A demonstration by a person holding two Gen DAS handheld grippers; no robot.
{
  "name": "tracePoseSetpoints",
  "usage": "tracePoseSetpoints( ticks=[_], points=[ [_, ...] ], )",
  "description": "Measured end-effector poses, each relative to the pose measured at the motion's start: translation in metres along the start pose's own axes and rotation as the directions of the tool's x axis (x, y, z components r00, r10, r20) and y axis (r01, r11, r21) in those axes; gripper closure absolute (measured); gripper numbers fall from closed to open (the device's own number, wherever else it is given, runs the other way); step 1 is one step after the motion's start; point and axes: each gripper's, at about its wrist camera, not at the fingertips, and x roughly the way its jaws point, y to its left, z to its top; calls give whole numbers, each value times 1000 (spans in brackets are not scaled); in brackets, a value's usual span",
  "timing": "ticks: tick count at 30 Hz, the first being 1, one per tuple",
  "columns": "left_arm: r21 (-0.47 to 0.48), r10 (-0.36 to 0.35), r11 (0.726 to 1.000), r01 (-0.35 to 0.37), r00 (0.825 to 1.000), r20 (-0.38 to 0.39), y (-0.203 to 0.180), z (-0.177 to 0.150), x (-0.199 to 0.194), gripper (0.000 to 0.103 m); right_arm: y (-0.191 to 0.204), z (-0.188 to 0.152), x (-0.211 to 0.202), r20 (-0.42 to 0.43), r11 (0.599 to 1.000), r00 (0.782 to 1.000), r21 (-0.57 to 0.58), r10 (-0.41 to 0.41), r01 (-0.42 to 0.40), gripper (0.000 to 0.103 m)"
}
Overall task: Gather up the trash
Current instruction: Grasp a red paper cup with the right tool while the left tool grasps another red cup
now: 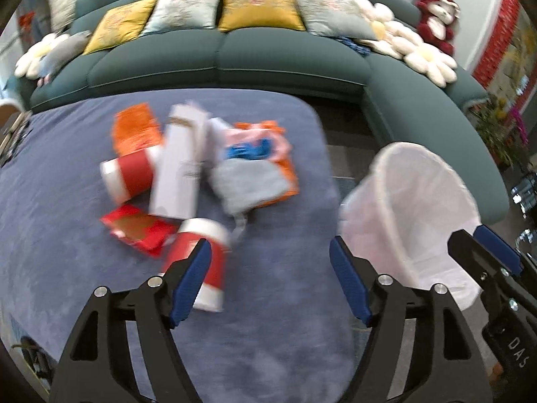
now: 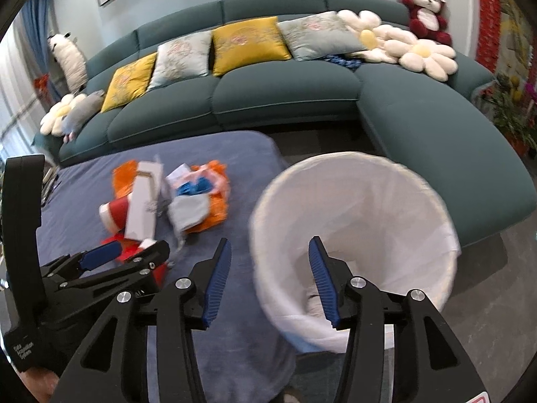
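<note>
Beyond both sets of fingers: teal sofa (image 2: 285, 97). Blue-covered table (image 1: 261, 302) lies under your left gripper (image 1: 270, 282); its fingers are spread, nothing between them. White-lined bin (image 2: 352, 208) sits just ahead of your right gripper (image 2: 270, 278), right finger over its rim, jaws released and empty. Trash heap lies ahead-left of your left fingers: white carton (image 1: 181, 164), grey pouch (image 1: 248, 181), orange wrapper (image 1: 134, 127), red packet (image 1: 137, 228). Red paper cup (image 1: 201, 262) sits just behind your left fingertip (image 1: 191, 282); contact unclear.
</note>
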Motion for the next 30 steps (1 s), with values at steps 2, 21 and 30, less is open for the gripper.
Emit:
tracePoseSetpoints(
  ticks=[2, 21, 30],
  points=[
    [-30, 26, 999, -26, 1000, 1, 27, -1, -1, 31, 17, -3, 6, -14, 1000, 1000, -7, 24, -24, 49],
    [-58, 128, 990, -128, 992, -1, 165, 21, 33, 26, 140, -33, 100, -192, 993, 977, -55, 95, -107, 38],
    [-61, 99, 993, -100, 995, -29, 182, 37, 80, 27, 160, -39, 140, -257, 991, 960, -46, 109, -125, 33]
  ],
)
